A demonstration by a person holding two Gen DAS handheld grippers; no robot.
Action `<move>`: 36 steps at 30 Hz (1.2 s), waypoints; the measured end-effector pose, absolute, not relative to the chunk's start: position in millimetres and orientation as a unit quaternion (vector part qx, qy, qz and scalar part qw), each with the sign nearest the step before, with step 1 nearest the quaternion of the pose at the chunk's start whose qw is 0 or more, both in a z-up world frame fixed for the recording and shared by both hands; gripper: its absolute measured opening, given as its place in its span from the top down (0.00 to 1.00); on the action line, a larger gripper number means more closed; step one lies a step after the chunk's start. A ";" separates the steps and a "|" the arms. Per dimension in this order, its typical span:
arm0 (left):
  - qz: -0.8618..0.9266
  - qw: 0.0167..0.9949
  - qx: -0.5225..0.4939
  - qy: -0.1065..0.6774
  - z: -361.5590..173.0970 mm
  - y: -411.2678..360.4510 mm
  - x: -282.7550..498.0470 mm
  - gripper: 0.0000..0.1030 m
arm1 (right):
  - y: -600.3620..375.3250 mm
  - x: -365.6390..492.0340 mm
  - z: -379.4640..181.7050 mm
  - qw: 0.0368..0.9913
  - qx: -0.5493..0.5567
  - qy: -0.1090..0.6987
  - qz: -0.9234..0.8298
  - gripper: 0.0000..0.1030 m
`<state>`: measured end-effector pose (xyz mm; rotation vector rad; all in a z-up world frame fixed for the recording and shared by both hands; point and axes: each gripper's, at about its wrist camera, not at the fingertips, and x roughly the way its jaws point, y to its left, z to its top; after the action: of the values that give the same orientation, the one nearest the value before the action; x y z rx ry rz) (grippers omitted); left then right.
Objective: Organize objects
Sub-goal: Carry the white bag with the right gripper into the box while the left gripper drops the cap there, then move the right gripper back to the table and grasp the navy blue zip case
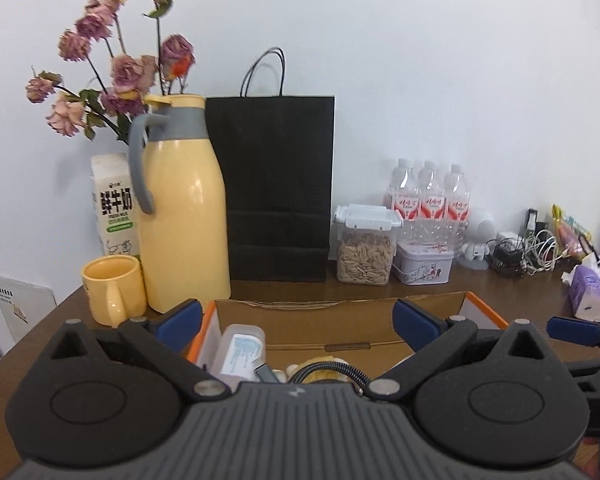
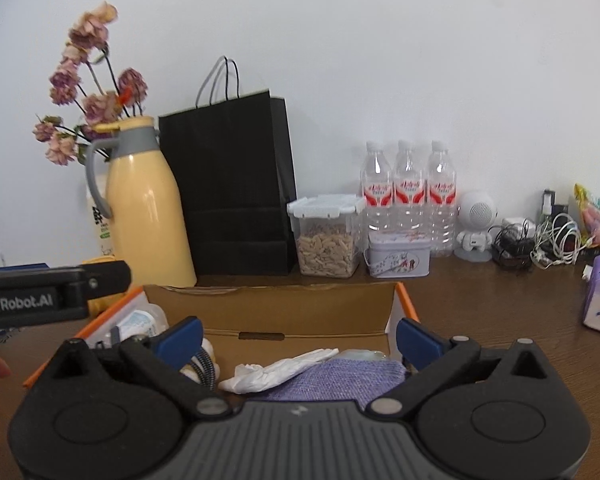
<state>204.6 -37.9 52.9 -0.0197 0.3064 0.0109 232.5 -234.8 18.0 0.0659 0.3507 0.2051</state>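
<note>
Left tongs [image 1: 298, 322]: mine, spread wide, nothing between the blue pads, hanging over the near edge of the box.
Right tongs [image 2: 299, 336]: mine, also spread wide and empty, over the same box.
Cardboard box [image 1: 340, 320]: open, orange-rimmed, on the brown surface [image 1: 500, 292] at 6 o'clock in both views.
Box contents, left end: a clear plastic case with a pale blue label [image 1: 240, 350], a braided cable [image 1: 332, 372] beside something pale yellow.
Box contents, right end: a purple woven cloth [image 2: 332, 376] with a crumpled white tissue [image 2: 276, 368] lying on it.
Yellow jug [image 1: 184, 216]: upright at 10 o'clock, grey handle; yellow mug [image 1: 114, 290] just beside it, milk carton [image 1: 114, 208] behind.
Dried roses [image 1: 116, 64]: rising behind the jug; their vessel is hidden.
Black paper bag [image 1: 276, 188]: upright at 12 o'clock; contents hidden.
Clear lidded tub [image 1: 366, 244]: about half full of pale seeds, at 1 o'clock.
Tin [image 1: 422, 262]: closed, just beside the tub.
Water bottles [image 1: 430, 196]: three, behind the tin.
Tissue pack [image 1: 592, 292]: purple, at 3 o'clock.
</note>
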 end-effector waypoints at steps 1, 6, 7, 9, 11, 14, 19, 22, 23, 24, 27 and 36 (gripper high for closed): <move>0.003 0.988 -0.010 0.152 54.3 -35.5 198.9 0.00 | -236.2 225.8 20.2 0.979 0.032 0.170 0.105 0.00; -0.008 0.989 -0.002 0.149 57.8 -26.3 166.3 0.00 | -238.7 189.9 27.4 0.981 0.013 0.158 0.115 0.00; -0.008 0.989 -0.001 0.149 57.0 -24.8 160.6 0.00 | -238.2 183.8 27.3 0.980 0.009 0.160 0.117 0.00; -0.011 0.988 0.002 0.155 54.7 -20.7 149.4 0.00 | -236.4 171.6 25.8 0.978 0.000 0.166 0.123 0.00; -0.013 0.986 0.007 0.164 52.5 -16.5 140.1 0.00 | -233.4 159.6 22.4 0.976 -0.013 0.176 0.130 0.00; -0.010 0.984 0.015 0.174 49.0 -9.0 126.0 0.00 | -227.0 141.5 14.5 0.971 -0.030 0.194 0.138 0.00; -0.004 0.980 0.021 0.199 36.1 2.8 101.2 0.00 | -214.7 117.1 -4.1 0.957 -0.036 0.241 0.157 0.00; -0.004 0.976 0.024 0.215 26.2 8.0 86.2 0.00 | -203.7 106.3 -15.5 0.946 -0.039 0.274 0.169 0.00; -0.004 0.975 0.024 0.219 23.3 9.7 81.0 0.00 | -200.3 103.1 -18.8 0.943 -0.039 0.282 0.173 0.00; -0.003 0.975 0.025 0.222 20.6 11.0 76.1 0.00 | -196.5 100.4 -21.5 0.940 -0.039 0.291 0.175 0.00; -0.003 0.973 0.019 0.231 14.3 15.3 64.2 0.00 | -186.7 92.0 -29.3 0.932 -0.040 0.312 0.181 0.00; -0.006 0.968 -0.014 0.251 3.4 20.2 51.4 0.00 | -171.8 83.1 -41.2 0.925 -0.060 0.332 0.173 0.00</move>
<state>51.4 20.2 3.4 -0.0275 0.5081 -0.0112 83.1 -171.8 -41.2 -0.1231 0.6803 0.3555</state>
